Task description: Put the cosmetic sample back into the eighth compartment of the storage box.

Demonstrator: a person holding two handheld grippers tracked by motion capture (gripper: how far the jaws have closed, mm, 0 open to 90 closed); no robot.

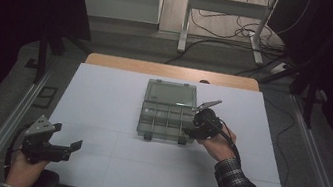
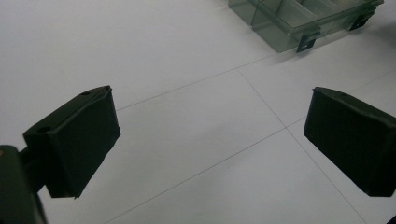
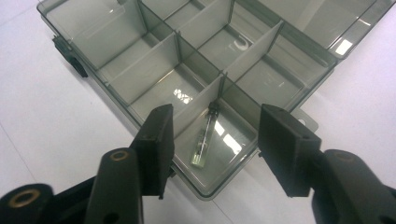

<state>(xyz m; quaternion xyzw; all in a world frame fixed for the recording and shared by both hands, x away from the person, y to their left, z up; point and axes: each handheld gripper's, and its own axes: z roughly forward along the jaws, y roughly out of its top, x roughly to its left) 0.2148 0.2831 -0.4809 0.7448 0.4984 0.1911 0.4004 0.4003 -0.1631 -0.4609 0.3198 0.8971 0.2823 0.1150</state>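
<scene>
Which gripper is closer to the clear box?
Right. The right gripper hovers over the clear box's right end; the left gripper sits far off near the table's front-left corner.

White table [image 1: 100, 113] — bearing one clear, seemingly plastic, compartment box [image 1: 167, 111].

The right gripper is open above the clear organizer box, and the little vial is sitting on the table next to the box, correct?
Not quite. In the right gripper view the vial lies inside a compartment of the box, below the open right gripper.
</scene>
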